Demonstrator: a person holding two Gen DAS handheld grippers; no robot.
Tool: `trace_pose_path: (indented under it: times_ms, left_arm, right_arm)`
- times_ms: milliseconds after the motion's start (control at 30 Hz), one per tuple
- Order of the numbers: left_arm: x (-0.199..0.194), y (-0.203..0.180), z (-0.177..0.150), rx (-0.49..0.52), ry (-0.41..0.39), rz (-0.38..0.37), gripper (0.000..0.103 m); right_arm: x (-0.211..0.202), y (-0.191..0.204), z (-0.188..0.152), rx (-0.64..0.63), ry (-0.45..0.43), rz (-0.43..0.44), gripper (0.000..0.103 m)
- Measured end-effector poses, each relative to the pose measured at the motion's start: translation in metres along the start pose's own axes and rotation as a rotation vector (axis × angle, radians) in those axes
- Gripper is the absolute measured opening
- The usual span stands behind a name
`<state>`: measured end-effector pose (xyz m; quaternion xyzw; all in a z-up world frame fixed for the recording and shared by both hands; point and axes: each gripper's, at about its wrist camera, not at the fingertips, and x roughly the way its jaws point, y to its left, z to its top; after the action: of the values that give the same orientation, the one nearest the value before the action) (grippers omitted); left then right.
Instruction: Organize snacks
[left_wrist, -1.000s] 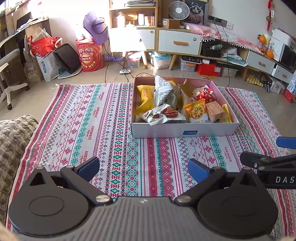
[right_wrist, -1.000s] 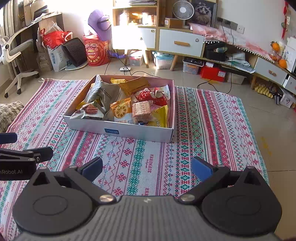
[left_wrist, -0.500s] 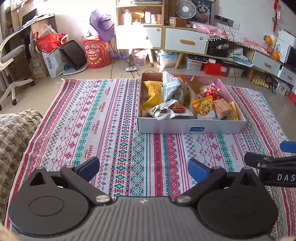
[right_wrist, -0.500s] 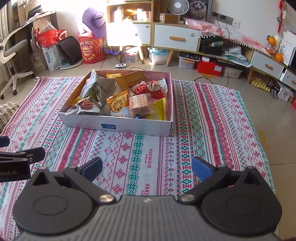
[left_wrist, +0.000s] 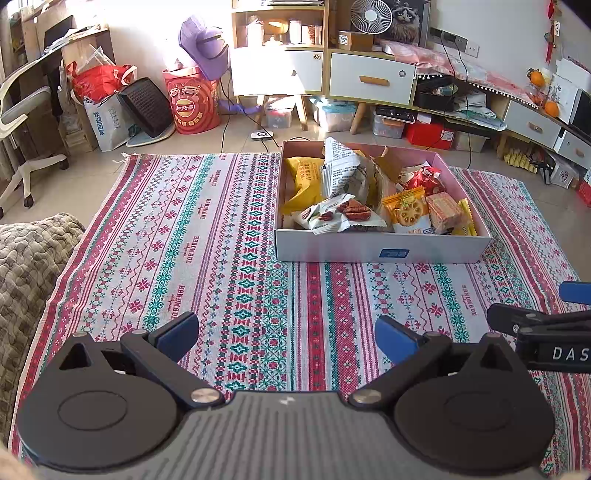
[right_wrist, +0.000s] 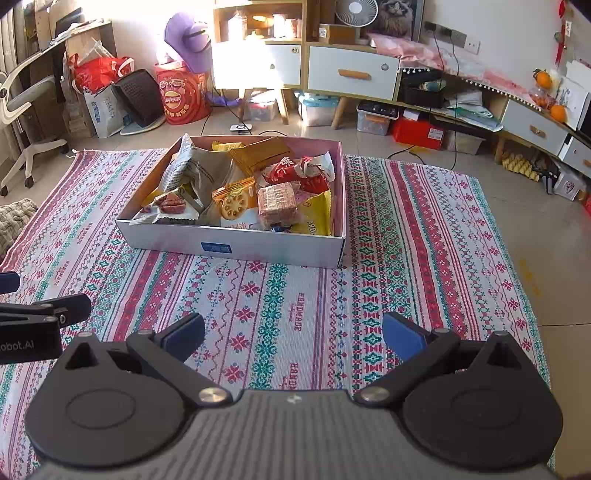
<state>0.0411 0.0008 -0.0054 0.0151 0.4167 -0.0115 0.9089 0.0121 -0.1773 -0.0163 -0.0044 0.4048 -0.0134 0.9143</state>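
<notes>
Patterned rug (left_wrist: 221, 229) bare; box (left_wrist: 380, 253) at twelve o'clock heaped with loose snacks (left_wrist: 369, 199), likely to spill if snagged by wide-open, empty left hand-held gripper (left_wrist: 286, 332) or right hand-held gripper (right_wrist: 293, 334).

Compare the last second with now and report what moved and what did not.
Both grippers pulled back from the box, which now sits farther up in each view with more rug in front of it. The left gripper and the right gripper stayed wide open and empty; nothing was picked up or released. The snack packets lie in the box as before.
</notes>
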Motion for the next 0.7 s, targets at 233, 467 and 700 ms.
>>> trace_pose_path:
  times_ms: [233, 467, 700]
  left_arm:
    - [0.0017, -0.0014, -0.0023, 0.005, 0.011, -0.003, 0.103]
    - [0.0024, -0.0015, -0.0019, 0.003, 0.012, -0.001, 0.103]
    - [0.0028, -0.0013, -0.0023, 0.003, 0.014, -0.001, 0.103]
  right_arm:
    - [0.0002, 0.0005, 0.001, -0.007, 0.001, 0.0, 0.103]
    - [0.0008, 0.0001, 0.0014, -0.006, 0.005, -0.001, 0.103]
    - [0.0013, 0.001, 0.0004, -0.013, 0.006, -0.001, 0.103]
